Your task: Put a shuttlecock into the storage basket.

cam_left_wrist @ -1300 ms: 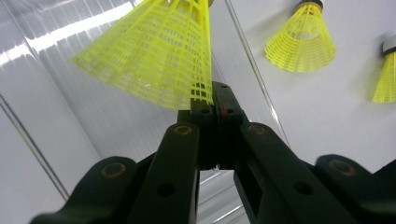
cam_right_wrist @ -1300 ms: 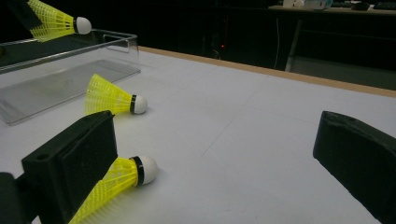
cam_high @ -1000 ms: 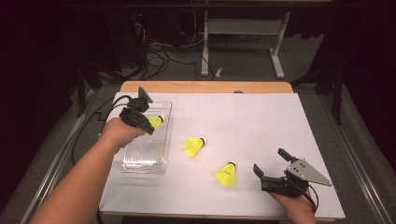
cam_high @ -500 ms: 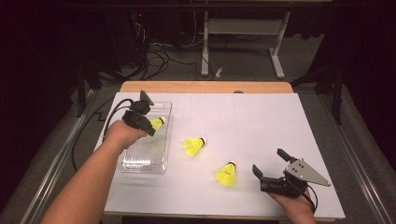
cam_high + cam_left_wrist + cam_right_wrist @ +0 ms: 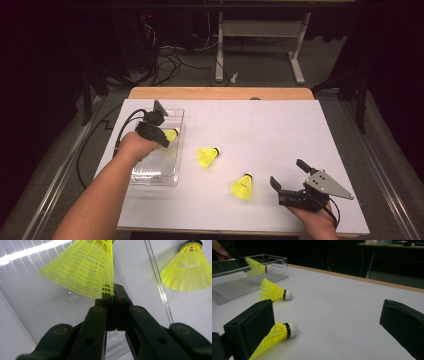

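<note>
Count: three yellow shuttlecocks, one clear plastic box (image 5: 150, 175), two hand-held grippers, one white table (image 5: 280, 135).

Left gripper (image 5: 161, 131): jaws pressed together, pinching the skirt edge of the first shuttlecock (image 5: 171, 134). In the left gripper view the mesh rim is caught between the two black tips, with the shuttlecock (image 5: 83, 267) tilted up and away from them, over the ribbed floor of the box (image 5: 30, 305). From above, gripper and shuttlecock sit over the far end of the box.

Second shuttlecock (image 5: 207, 156): lying on its side on the table, just outside the box wall, to the right of the left gripper; white cork tip points right. It also appears in the left gripper view (image 5: 186, 272), beyond the clear wall.

Third shuttlecock (image 5: 243, 186): on the table just left of the right gripper (image 5: 290, 181), near its left jaw.

Right gripper: jaws spread wide, nothing between them, resting near the table's front edge.

Writing: no readable label or brand on any item.
</note>
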Tool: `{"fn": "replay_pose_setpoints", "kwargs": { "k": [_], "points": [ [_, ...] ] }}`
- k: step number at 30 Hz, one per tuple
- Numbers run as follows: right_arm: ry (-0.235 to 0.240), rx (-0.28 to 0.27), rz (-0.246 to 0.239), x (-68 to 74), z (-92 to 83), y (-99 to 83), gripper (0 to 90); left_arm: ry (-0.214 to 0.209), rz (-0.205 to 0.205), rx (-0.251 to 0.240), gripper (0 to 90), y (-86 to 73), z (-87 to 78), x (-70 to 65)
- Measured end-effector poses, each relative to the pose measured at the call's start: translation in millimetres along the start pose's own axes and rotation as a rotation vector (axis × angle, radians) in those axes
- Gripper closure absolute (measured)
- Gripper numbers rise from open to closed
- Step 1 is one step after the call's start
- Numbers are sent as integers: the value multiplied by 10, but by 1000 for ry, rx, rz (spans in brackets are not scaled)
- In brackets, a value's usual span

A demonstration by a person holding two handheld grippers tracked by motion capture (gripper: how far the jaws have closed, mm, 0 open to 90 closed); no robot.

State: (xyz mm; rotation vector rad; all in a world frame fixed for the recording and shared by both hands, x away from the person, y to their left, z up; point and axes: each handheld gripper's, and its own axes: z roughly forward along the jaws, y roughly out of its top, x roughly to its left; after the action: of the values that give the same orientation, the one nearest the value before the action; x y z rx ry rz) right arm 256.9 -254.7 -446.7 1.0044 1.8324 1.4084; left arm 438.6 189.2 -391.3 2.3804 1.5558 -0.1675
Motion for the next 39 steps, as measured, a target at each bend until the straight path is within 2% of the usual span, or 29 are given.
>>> {"fn": "replay_pose_setpoints", "kwargs": {
  "k": [13, 23, 31, 35, 39],
  "points": [
    [0, 0, 1, 0, 0, 0, 2, -6, -7, -1, 891, 25, 118, 7],
    [0, -1, 0, 2, 2, 2, 2, 2, 7, 5, 890, 30, 182, -19],
    [0, -1, 1, 2, 2, 1, 2, -10, 7, 8, 887, 18, 256, -25],
    [1, -1, 1, 3, 3, 0, 2, -5, 12, 8, 876, 5, 262, -12],
    [0, 0, 3, 8, 6, 0, 2, 1, 19, 6, 823, -7, 258, -8]
  ]
}}
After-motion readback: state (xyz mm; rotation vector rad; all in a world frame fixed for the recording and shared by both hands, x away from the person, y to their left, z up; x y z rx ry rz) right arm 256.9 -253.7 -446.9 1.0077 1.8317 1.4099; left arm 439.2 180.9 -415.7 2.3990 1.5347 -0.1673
